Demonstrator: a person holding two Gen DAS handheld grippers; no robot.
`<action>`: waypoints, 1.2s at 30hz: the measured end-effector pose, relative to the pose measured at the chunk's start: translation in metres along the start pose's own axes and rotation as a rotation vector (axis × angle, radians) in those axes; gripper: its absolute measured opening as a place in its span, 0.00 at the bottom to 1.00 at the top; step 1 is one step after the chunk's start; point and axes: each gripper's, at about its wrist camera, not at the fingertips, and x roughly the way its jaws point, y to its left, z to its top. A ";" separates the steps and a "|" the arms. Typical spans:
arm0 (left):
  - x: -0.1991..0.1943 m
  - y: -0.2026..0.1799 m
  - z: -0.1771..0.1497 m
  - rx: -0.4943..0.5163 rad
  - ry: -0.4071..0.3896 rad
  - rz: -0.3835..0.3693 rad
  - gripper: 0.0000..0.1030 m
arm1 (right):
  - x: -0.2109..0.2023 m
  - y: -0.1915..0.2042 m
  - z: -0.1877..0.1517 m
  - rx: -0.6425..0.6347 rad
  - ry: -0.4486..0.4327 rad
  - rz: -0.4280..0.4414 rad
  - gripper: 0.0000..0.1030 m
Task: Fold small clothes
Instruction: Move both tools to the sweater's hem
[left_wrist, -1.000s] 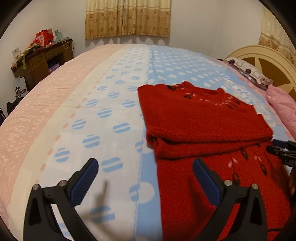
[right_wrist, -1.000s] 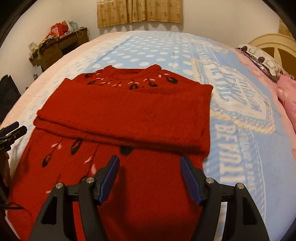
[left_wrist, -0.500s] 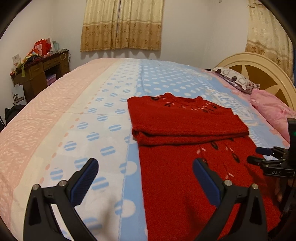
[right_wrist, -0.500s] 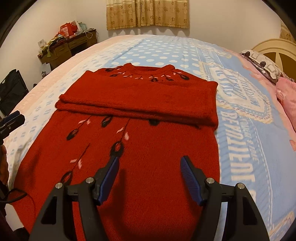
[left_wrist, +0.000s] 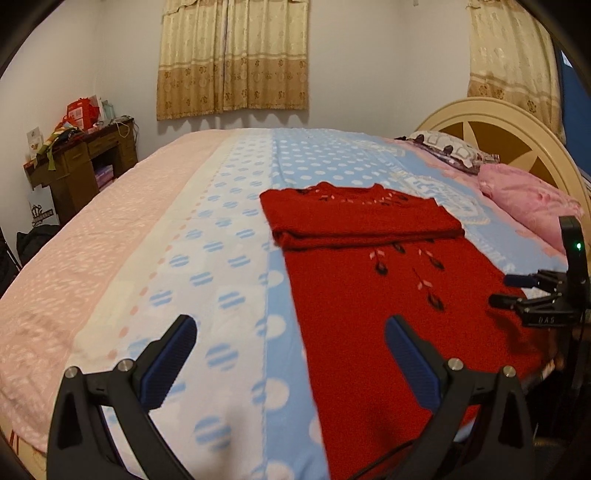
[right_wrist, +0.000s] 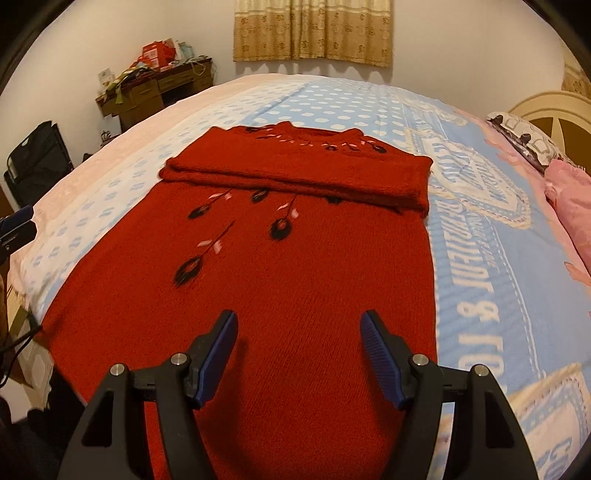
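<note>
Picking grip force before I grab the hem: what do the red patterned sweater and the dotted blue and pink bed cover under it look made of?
Red patterned sweater: looks like a thick, soft knit, probably wool or acrylic; vertical ribs show near the hem, matte and slightly fuzzy, and the folded sleeves make a bulky roll.
Dotted blue and pink bed cover: seemingly a woven cotton-like blanket, matte and flat with a faint texture; fibre uncertain.
</note>
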 end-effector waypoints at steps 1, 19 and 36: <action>-0.004 0.000 -0.004 0.004 0.004 0.003 1.00 | -0.003 0.002 -0.003 -0.004 -0.002 0.001 0.68; 0.004 -0.026 -0.062 0.017 0.139 -0.101 0.96 | -0.067 -0.025 -0.068 0.104 0.001 -0.033 0.68; 0.011 -0.027 -0.070 -0.022 0.218 -0.139 0.77 | -0.069 -0.032 -0.094 0.183 0.039 0.068 0.40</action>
